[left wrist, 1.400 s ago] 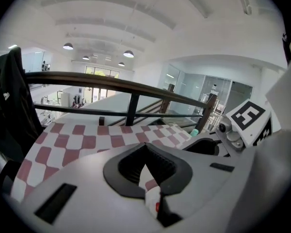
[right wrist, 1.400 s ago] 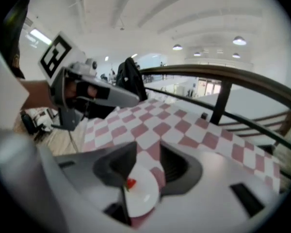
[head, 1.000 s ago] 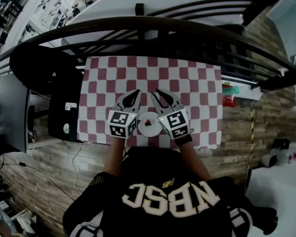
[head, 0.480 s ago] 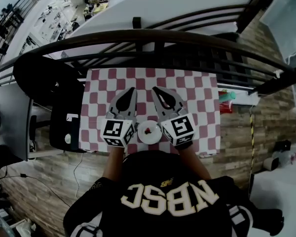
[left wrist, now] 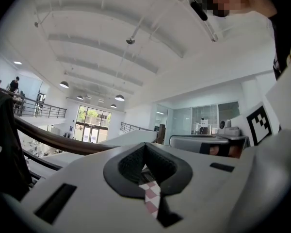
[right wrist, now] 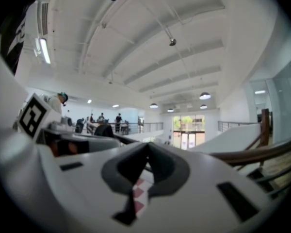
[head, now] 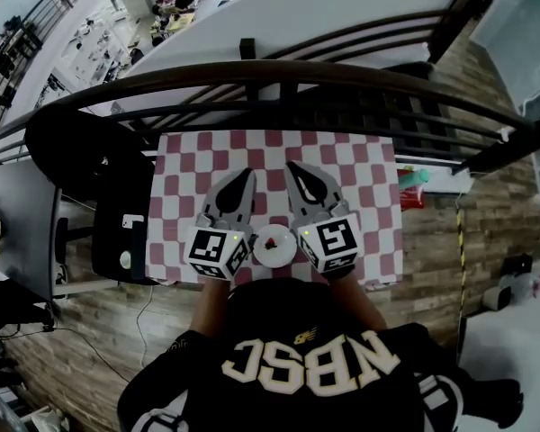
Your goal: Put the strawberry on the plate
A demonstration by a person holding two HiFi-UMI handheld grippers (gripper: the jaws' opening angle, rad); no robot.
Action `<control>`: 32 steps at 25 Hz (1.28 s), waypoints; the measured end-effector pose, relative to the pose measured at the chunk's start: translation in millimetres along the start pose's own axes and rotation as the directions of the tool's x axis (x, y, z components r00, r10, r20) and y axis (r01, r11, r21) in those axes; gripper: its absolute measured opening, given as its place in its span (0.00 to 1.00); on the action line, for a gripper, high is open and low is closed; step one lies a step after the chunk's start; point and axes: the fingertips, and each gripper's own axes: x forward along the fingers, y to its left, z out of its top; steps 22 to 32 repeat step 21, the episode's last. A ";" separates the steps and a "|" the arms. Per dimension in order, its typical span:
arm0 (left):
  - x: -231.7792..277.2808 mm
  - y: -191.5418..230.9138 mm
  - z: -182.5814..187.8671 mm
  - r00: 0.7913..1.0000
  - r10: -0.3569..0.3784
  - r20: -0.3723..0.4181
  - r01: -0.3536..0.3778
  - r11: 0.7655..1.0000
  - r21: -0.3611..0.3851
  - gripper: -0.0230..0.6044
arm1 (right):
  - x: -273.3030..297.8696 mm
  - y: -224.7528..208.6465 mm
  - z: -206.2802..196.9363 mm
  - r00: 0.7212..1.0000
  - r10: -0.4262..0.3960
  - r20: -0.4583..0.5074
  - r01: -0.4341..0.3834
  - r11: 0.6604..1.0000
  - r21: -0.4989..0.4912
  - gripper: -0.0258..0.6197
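A small red strawberry (head: 273, 238) lies on a white plate (head: 262, 256) at the near edge of the checkered table, just in front of the person. My left gripper (head: 247, 175) rests left of the plate with its jaws together and nothing between them; in the left gripper view its fingertips (left wrist: 145, 146) meet. My right gripper (head: 291, 166) rests right of the plate, also shut and empty, and its fingertips (right wrist: 146, 145) touch in the right gripper view. Both point away from the person, past the plate.
The red-and-white checkered cloth (head: 342, 165) covers the table. A dark curved railing (head: 279, 75) runs behind the table's far edge. A black chair (head: 117, 214) stands at the left, and red and green items (head: 412, 187) sit by the right edge.
The right gripper's jaws have closed with nothing in them. Both grippers stay on either side of the plate, having shifted only slightly.
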 end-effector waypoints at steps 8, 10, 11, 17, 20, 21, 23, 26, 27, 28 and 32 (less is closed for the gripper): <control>-5.6 -0.4 1.9 1.000 0.009 0.015 -0.009 1.000 -0.013 0.05 | 1.0 7.5 -12.2 0.999 0.021 -0.031 -0.022 0.999 -0.026 0.07; -6.3 -0.8 -2.6 1.000 0.010 0.003 -0.010 1.000 -0.011 0.05 | 1.9 8.9 -11.5 0.999 0.023 -0.033 -0.024 0.999 -0.024 0.07; -6.5 -0.8 -4.5 1.000 0.010 -0.002 -0.010 1.000 -0.010 0.05 | 2.5 9.4 -11.2 0.999 0.023 -0.035 -0.024 0.999 -0.024 0.07; -4.2 -1.8 -11.0 1.000 0.009 -0.023 -0.009 1.000 0.006 0.05 | 5.7 8.7 -13.9 0.999 0.019 -0.047 -0.021 0.999 -0.037 0.07; -2.3 -0.5 -12.3 1.000 0.009 -0.025 -0.009 1.000 0.003 0.05 | 8.1 6.9 -18.5 0.998 0.010 -0.061 -0.013 0.999 -0.048 0.07; -1.7 0.0 -12.8 1.000 0.009 -0.026 -0.009 1.000 0.003 0.05 | 8.9 6.2 -20.4 0.998 0.006 -0.067 -0.009 0.999 -0.053 0.07; -1.7 0.0 -12.8 1.000 0.009 -0.026 -0.009 1.000 0.003 0.05 | 8.9 6.2 -20.4 0.998 0.006 -0.067 -0.009 0.999 -0.053 0.07; -1.7 0.0 -12.8 1.000 0.009 -0.026 -0.009 1.000 0.003 0.05 | 8.9 6.2 -20.4 0.998 0.006 -0.067 -0.009 0.999 -0.053 0.07; -1.7 0.0 -12.8 1.000 0.009 -0.026 -0.009 1.000 0.003 0.05 | 8.9 6.2 -20.4 0.998 0.006 -0.067 -0.009 0.999 -0.053 0.07; -1.7 0.0 -12.8 1.000 0.009 -0.026 -0.009 1.000 0.003 0.05 | 8.9 6.2 -20.4 0.998 0.006 -0.067 -0.009 0.999 -0.053 0.07; -1.7 0.0 -12.8 1.000 0.009 -0.026 -0.009 1.000 0.003 0.05 | 8.9 6.2 -20.4 0.998 0.006 -0.067 -0.009 0.999 -0.053 0.07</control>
